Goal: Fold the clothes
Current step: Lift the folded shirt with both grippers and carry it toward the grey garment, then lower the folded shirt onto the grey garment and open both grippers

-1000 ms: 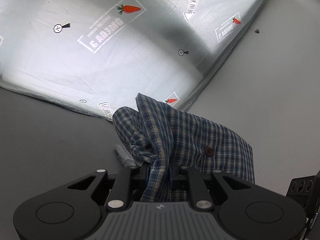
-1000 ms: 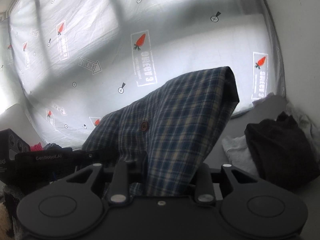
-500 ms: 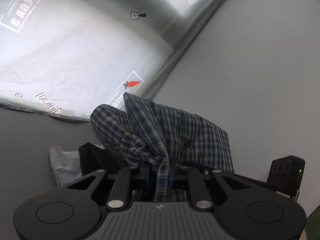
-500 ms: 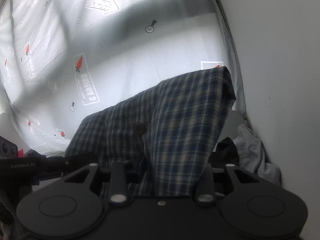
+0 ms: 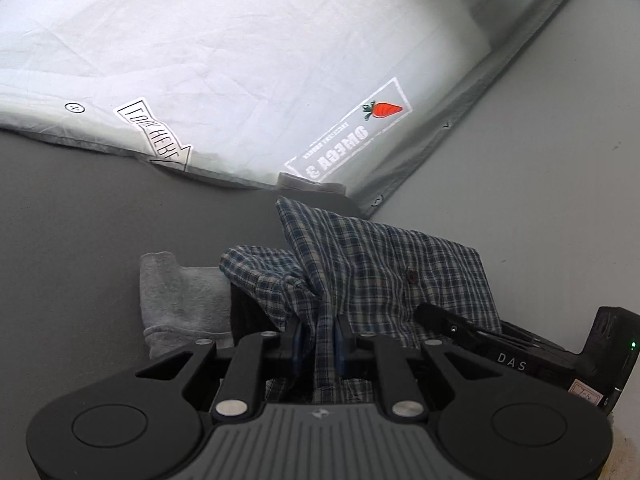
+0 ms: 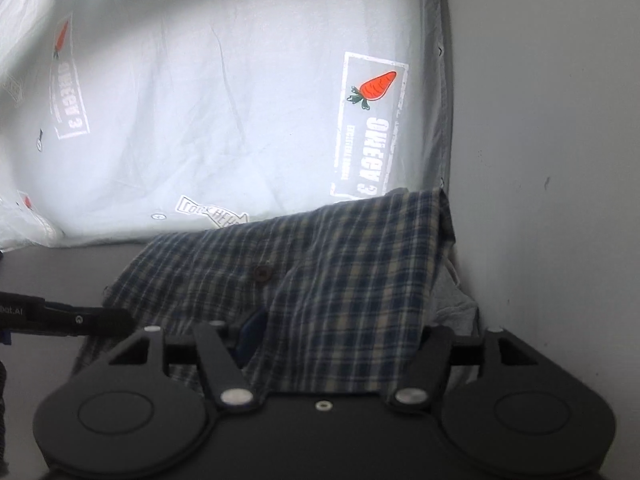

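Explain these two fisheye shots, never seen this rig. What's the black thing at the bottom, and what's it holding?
No robot: a person holds handheld tongs in each hand, each with a camera looking along its fingers. The black body at the bottom of each picture is that tool itself. Left-wrist view: the left tongs are shut on a bunched edge of a blue plaid shirt; a grey garment lies beside it on the dark surface, with a carrot-print sheet behind. Right-wrist view: the right tongs stand open, the same shirt draped over them, not pinched.
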`<act>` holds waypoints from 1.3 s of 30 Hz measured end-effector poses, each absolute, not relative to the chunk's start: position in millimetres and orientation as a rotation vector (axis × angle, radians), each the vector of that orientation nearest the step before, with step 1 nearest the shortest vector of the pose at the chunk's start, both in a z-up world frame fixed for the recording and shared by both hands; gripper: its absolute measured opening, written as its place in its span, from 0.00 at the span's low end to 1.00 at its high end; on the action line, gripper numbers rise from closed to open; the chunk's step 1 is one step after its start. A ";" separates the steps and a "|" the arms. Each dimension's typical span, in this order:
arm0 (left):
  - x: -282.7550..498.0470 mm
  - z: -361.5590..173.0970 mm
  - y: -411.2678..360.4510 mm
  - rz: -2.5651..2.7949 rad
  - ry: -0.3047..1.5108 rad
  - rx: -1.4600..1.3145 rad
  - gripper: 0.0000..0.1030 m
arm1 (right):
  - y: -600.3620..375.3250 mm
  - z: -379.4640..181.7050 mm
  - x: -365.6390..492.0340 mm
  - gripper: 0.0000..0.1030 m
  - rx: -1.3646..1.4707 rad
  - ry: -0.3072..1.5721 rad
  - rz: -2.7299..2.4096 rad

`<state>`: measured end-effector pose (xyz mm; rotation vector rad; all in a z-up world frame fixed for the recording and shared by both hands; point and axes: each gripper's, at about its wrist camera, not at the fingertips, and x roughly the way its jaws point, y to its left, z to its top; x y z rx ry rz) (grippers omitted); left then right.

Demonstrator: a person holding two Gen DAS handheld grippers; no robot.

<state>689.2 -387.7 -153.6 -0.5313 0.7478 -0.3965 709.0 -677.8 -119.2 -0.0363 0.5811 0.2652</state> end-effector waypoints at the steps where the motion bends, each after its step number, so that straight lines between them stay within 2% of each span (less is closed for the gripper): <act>1: 690.3 -154.2 -386.3 -0.395 0.749 -0.529 0.17 | -673.3 -117.5 708.6 0.82 -0.083 0.562 0.246; 7: 685.4 -151.8 -392.5 -0.393 0.744 -0.450 0.18 | -645.9 -107.4 706.0 0.90 -0.362 0.441 0.129; 9: 685.3 -151.0 -395.2 -0.384 0.742 -0.419 0.24 | -645.1 -104.1 705.6 0.92 -0.414 0.416 0.081; 12: 683.4 -132.8 -400.5 -0.314 0.700 -0.368 0.29 | -650.3 -94.1 702.5 0.90 -0.384 0.385 0.056; 13: 680.5 -120.9 -404.9 -0.319 0.636 -0.351 0.32 | -654.5 -88.9 700.3 0.82 -0.311 0.371 0.089; 14: 677.5 -108.6 -409.7 -0.326 0.569 -0.333 0.43 | -659.2 -83.4 697.8 0.76 -0.226 0.355 0.132; 15: 674.4 -96.3 -414.5 -0.333 0.501 -0.315 0.61 | -664.2 -80.3 694.4 0.66 -0.127 0.337 0.173; 17: 678.5 -84.8 -427.4 -0.393 0.420 -0.322 0.85 | -668.0 -84.7 698.7 0.64 -0.013 0.342 0.194; 21: 710.0 -104.4 -460.7 -0.429 0.420 -0.307 0.87 | -668.4 -116.3 718.2 0.68 0.055 0.403 0.171; 22: 715.5 -116.2 -467.6 -0.391 0.415 -0.286 0.87 | -667.5 -127.6 722.7 0.77 0.058 0.423 0.163; 25: 728.3 -156.8 -472.5 -0.264 0.454 -0.281 0.87 | -664.8 -161.6 736.4 0.96 0.070 0.481 0.139; 26: 732.0 -169.7 -470.1 -0.237 0.487 -0.298 0.87 | -666.9 -172.5 738.9 0.99 0.103 0.495 0.143; 27: 733.5 -180.4 -466.9 -0.210 0.504 -0.310 0.88 | -670.0 -183.3 740.9 1.00 0.145 0.508 0.150; 29: 735.3 -196.8 -458.3 -0.160 0.519 -0.357 0.98 | -674.1 -199.0 743.6 1.00 0.197 0.528 0.169; 30: 738.0 -199.8 -454.0 -0.158 0.535 -0.393 1.00 | -674.2 -199.8 742.0 1.00 0.194 0.522 0.174; 39: 757.7 -211.9 -445.1 -0.217 0.631 -0.496 1.00 | -666.2 -197.5 735.8 1.00 0.146 0.493 0.147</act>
